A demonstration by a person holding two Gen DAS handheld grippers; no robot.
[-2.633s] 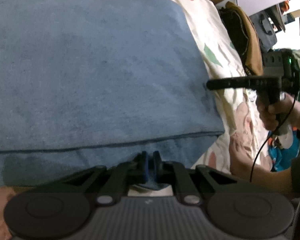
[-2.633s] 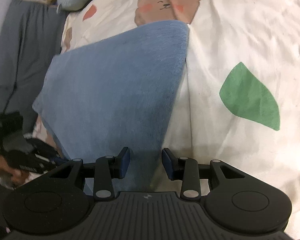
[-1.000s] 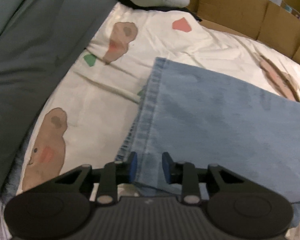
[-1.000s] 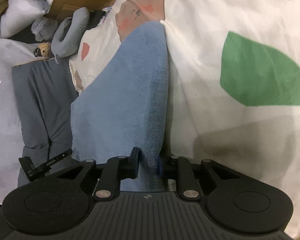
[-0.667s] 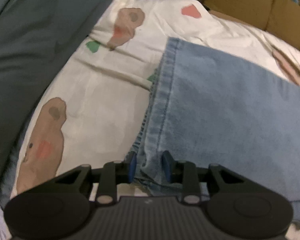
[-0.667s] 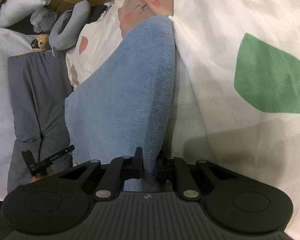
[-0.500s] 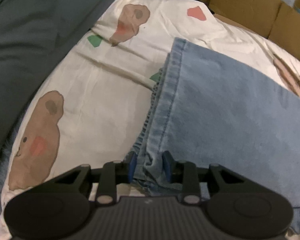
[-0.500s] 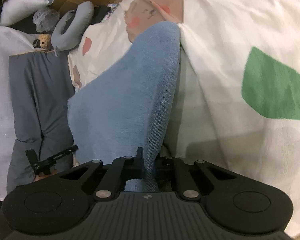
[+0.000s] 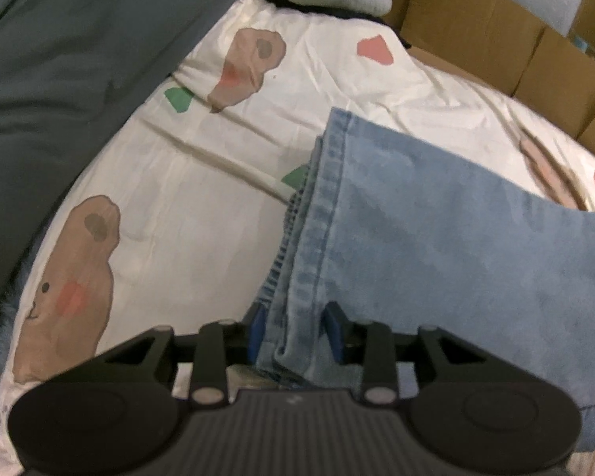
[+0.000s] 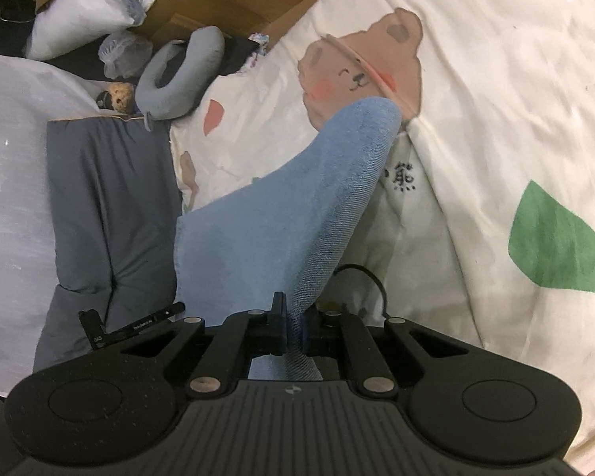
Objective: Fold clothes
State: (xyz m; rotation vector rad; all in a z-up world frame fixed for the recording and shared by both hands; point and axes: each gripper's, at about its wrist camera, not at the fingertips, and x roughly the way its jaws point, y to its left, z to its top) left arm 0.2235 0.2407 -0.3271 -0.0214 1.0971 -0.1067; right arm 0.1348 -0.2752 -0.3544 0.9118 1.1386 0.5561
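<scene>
Cream bear-print bedsheet (image 9: 202, 182), grey quilt (image 9: 59, 79), cardboard boxes (image 9: 476, 35), neck pillow (image 10: 182, 75)

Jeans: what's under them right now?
Under the jeans lies the printed sheet, with bears and leaves. At the hem, more denim layers peek out beneath. Whatever is below the folded middle is covered.

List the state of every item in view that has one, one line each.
jeans: folded, hem stack at one end, the other end raised off the sheet.
left gripper: jaws opening, the jeans' hem edges between its pads.
right gripper: shut on the jeans' folded edge.
bedsheet: spread out, wrinkled.
neck pillow: lying beyond the sheet's edge.
grey bedding: bunched beside the sheet.
</scene>
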